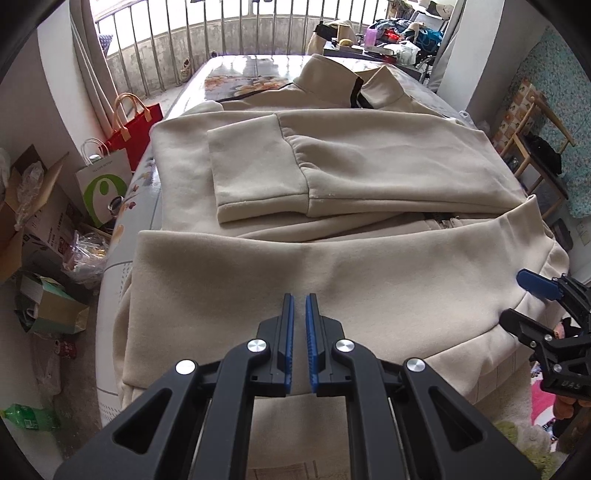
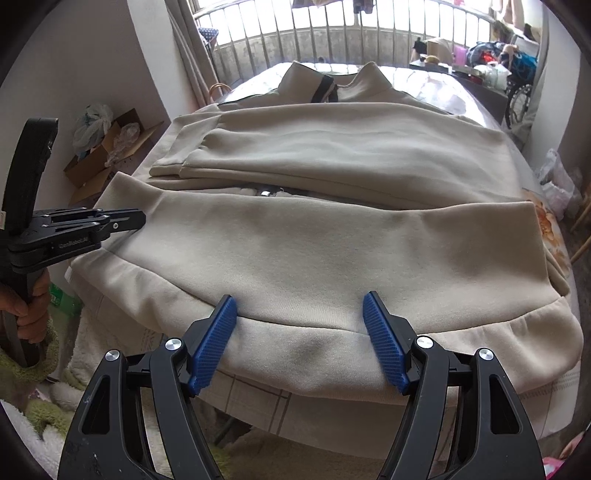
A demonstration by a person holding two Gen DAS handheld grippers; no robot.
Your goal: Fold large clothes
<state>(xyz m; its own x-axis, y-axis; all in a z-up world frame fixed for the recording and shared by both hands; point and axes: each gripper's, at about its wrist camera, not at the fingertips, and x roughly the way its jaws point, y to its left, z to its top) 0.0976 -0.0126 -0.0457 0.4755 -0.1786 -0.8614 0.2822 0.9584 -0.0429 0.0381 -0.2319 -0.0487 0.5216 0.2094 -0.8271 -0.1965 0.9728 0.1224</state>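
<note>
Right wrist view: jacket (image 2: 314, 240) lies at the bed's (image 2: 424, 79) near edge; right hand-held gripper (image 2: 299, 325) wide over its hem, left hand-held gripper (image 1: 299, 321) narrow, empty.

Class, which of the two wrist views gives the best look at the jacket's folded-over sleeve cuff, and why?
The left wrist view: the cuff lies flat and unobstructed on the beige jacket, its stitched hem clear. The right wrist view shows the cuff only edge-on at the jacket's far left, foreshortened into thin layers.

Jacket (image 1: 332, 258) on table (image 1: 236, 74); bags (image 1: 122, 147) left; railing (image 1: 221, 33) behind.
</note>
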